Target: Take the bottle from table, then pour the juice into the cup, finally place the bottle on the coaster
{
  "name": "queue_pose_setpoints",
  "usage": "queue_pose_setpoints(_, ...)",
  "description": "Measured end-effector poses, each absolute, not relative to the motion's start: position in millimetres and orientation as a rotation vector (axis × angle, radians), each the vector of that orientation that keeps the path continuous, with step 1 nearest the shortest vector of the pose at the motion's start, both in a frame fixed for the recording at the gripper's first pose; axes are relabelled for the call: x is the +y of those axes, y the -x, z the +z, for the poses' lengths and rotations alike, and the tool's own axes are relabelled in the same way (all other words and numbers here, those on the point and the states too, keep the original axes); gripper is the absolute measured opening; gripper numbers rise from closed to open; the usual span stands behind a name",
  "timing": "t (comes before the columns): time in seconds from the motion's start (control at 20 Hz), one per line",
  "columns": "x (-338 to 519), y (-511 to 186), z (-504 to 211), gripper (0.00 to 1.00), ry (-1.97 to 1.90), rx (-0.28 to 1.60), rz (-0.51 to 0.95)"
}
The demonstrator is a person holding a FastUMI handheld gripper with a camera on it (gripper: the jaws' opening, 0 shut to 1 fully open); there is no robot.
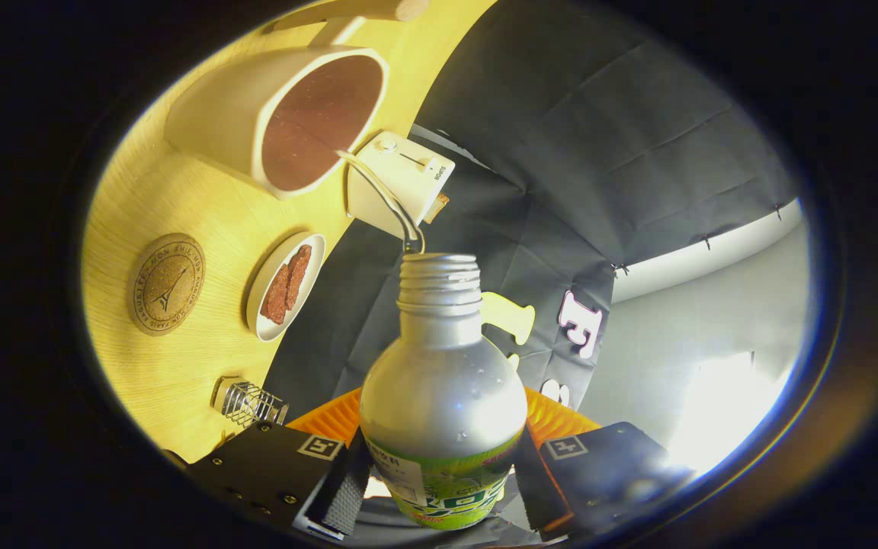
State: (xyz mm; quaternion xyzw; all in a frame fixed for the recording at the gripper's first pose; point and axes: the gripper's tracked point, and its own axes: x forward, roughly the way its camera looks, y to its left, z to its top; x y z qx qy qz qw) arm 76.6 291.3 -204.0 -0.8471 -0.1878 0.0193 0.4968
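Clamped between both fingers of the hand-held gripper (439, 476), the bottle (443, 381) sits nearest the camera, its labelled lower body pinched from either side and its open threaded neck pointing forward, away from the fingers. A thin stream of juice (382, 194) arcs from the mouth into the cup (286, 114), which stands on the desk (180, 366) beyond the bottle, near the desk's far edge, with dark liquid already in it. Pouring looks under way. The bottle's long axis runs straight along the fingers toward the cup's rim. The coaster (167, 284) lies on the desk apart from the cup, beside a small plate (284, 286) of snacks, so the coming placement likely calls for righting the bottle and swinging it across to that cork disc.
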Motion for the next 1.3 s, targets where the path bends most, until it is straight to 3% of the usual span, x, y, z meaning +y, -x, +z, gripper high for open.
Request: queue_pose_setpoints(1.3,317,-65,-244,0.8,2.11,-0.465,0.123)
